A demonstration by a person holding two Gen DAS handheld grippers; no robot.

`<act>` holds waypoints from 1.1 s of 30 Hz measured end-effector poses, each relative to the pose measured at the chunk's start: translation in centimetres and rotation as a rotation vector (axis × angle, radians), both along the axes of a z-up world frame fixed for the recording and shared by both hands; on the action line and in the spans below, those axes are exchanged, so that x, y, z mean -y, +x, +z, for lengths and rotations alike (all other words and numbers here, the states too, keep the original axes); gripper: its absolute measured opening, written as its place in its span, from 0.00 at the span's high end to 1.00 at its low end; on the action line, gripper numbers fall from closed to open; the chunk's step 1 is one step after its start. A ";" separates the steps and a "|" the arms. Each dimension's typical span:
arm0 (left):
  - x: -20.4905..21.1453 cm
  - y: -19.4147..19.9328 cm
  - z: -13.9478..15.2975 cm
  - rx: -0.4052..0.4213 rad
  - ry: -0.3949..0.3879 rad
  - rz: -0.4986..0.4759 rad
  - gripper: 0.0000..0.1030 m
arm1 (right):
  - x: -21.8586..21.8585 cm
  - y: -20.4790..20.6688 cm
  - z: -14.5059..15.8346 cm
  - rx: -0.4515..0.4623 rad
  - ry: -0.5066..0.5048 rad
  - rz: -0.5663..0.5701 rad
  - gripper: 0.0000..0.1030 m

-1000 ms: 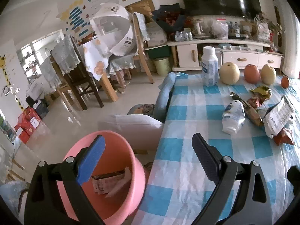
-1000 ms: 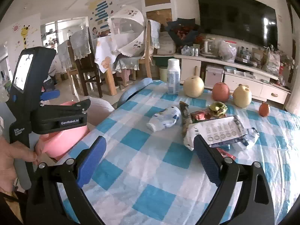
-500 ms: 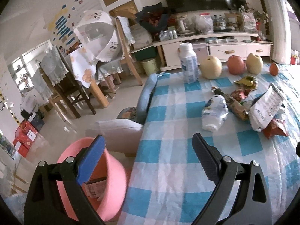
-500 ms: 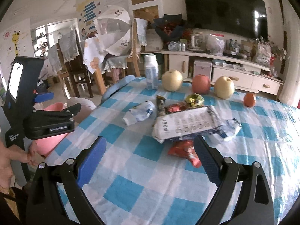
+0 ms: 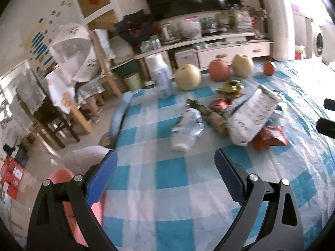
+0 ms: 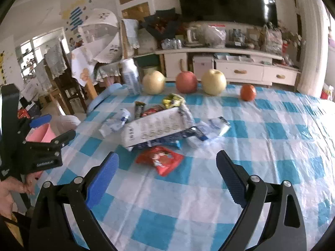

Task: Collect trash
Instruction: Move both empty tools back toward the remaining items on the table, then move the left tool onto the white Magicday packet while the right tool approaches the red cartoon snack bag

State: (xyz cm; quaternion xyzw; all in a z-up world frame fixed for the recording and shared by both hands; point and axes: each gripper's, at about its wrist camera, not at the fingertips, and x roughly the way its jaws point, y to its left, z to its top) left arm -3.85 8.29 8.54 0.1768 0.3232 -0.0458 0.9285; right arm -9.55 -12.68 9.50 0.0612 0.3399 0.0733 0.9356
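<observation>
A heap of trash lies mid-table: a crushed white bottle, a large white wrapper, a red snack bag, a brown bar wrapper and a gold wrapper. A pink bin stands on the floor left of the table. My left gripper is open and empty above the table's near left part. My right gripper is open and empty, just short of the red snack bag.
A blue-and-white checked cloth covers the table. At its far edge stand a white bottle, two pale pears, a red apple and a small orange. A chair back is at the left edge.
Both grippers have swung right, away from the pink bin and toward the trash heap. The heap looks nearer in both views. Both stay open and empty.
</observation>
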 end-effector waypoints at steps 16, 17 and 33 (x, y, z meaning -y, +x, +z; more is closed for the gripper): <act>0.0 4.5 -2.7 -0.097 -0.062 0.006 0.09 | 0.0 4.2 -4.2 -0.210 0.020 0.102 0.09; 0.0 4.9 -2.9 -0.105 -0.062 0.004 0.09 | -0.3 4.3 -4.3 -0.213 0.017 0.117 0.09; 0.4 11.3 -6.9 -0.214 -0.047 -0.037 0.09 | -2.8 8.0 -6.1 -0.246 -0.036 0.204 0.09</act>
